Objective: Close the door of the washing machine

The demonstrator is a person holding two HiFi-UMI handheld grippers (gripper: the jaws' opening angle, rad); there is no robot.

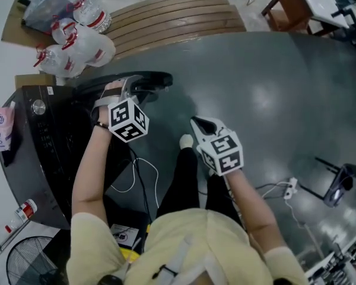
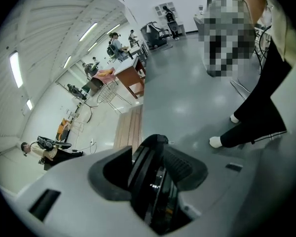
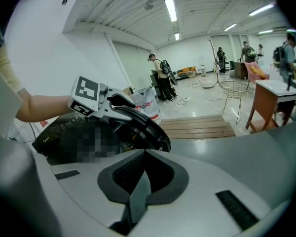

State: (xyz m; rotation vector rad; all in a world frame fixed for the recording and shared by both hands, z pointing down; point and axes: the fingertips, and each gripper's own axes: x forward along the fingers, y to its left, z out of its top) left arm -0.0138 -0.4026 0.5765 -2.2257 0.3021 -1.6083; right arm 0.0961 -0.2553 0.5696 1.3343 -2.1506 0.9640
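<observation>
left gripper clamped on door rim | door swung out from washing machine front | right gripper jaws together, empty | water bottles, wooden slats beyond door | cable on floor below

Head view. Clear bottles are heaped beside cardboard, at the end of a slatted wooden platform. A pink packet lies at the left edge, with a red-and-white can and a fan at lower left. A white cable loops on the grey floor. A wooden desk stands at upper right.
</observation>
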